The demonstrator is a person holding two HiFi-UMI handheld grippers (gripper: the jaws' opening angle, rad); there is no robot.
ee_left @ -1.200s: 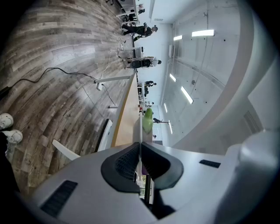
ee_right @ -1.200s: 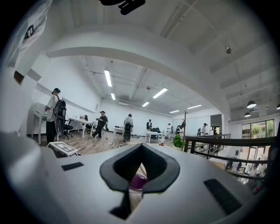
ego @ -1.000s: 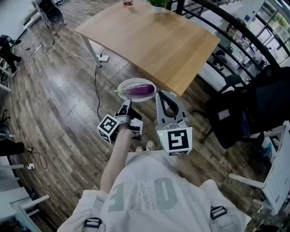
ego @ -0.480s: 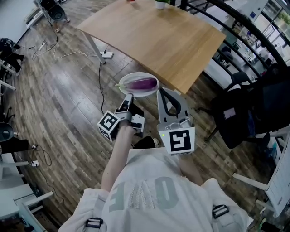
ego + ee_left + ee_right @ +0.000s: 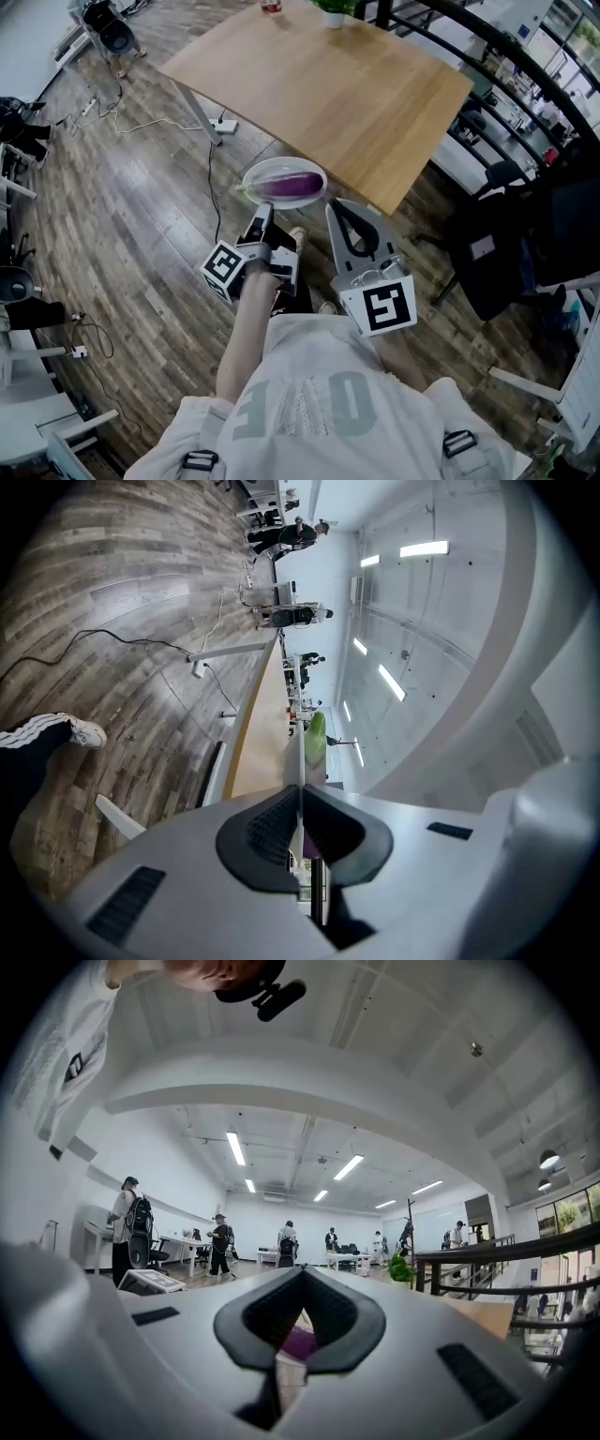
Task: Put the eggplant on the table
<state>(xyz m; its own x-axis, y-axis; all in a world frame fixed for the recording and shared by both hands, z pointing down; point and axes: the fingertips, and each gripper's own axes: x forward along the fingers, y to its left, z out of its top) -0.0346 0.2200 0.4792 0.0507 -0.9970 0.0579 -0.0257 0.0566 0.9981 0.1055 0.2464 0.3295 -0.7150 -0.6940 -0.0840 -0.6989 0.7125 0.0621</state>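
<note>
My left gripper is at 11 o'clock, just in front of my white shirt. It is closed tight on the near rim of a white plate. In the left gripper view the thin rim sits right between the two pads.

My right gripper is at 1 o'clock, beside the left one. Its tips are pressed together. Through the hole behind the tips I see a bit of purple and a bit of white. I cannot tell if it touches the plate.

The eggplant lies on the plate at 12 o'clock. It is purple, and its green stem points to 9 o'clock. The plate is up in the air over the wood floor.

The surface is past the plate, at 12 to 1 o'clock. The plate is just short of its near edge. A potted plant stands at the far edge.
</note>
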